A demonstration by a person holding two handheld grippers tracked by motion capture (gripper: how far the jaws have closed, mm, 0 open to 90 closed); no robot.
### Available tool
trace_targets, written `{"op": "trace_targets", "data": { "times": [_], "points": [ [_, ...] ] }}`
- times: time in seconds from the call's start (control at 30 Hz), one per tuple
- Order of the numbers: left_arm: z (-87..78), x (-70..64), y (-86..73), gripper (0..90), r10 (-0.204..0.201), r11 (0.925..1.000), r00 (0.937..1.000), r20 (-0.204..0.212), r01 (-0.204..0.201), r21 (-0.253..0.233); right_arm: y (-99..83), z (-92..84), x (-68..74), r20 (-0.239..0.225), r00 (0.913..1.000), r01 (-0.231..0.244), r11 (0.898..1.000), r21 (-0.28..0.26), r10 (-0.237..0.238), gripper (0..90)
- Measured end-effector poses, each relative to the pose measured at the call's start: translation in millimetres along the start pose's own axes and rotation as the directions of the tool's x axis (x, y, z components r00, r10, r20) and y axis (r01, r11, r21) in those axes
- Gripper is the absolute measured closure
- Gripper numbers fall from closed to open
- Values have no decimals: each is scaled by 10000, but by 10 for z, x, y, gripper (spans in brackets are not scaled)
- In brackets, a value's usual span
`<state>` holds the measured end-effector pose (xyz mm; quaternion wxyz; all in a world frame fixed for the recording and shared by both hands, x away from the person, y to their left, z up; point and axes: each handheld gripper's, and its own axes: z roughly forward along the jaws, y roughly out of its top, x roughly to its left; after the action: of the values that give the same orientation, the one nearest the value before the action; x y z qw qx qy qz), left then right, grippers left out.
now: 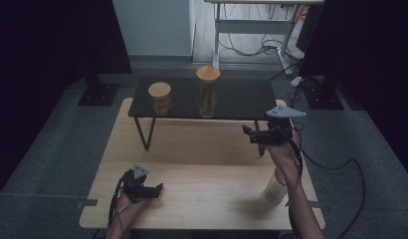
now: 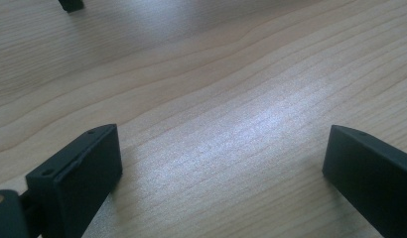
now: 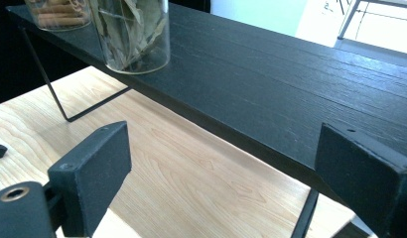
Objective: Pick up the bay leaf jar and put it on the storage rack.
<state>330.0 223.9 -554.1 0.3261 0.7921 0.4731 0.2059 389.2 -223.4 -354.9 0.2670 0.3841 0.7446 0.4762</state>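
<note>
Two jars with wooden lids, the short cinnamon jar [image 1: 159, 98] and the tall leaf jar [image 1: 208, 91], stood on the black slatted shelf [image 1: 242, 97], well apart from my right gripper [image 1: 248, 132]. I held it near the shelf's front right edge, jaws spread, nothing between them. My left gripper [image 1: 158, 188] rested low over the pale wooden table [image 1: 202, 159], also spread and empty, with bare tabletop ahead. A third, glass jar [image 1: 275, 189] sat near the table's right edge.

Desk [image 1: 261, 5], floor cables [image 1: 252, 47] beyond.
</note>
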Motion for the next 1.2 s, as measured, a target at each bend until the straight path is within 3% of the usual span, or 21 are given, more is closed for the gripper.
{"op": "trace_targets", "data": {
  "times": [0.53, 1.2],
  "points": [
    [0, -2, -1, 17, -21, 10000, 10000, 7, 21, 3, -243, -179, -120, 587, 9981, -185, 9998, 87, 179, 62],
    [0, -2, -1, 17, -23, 10000, 10000, 10, 23, 0, -590, -401, -289, 1563, 9865, -521, 9984, 203, 483, 62]
  ]
}}
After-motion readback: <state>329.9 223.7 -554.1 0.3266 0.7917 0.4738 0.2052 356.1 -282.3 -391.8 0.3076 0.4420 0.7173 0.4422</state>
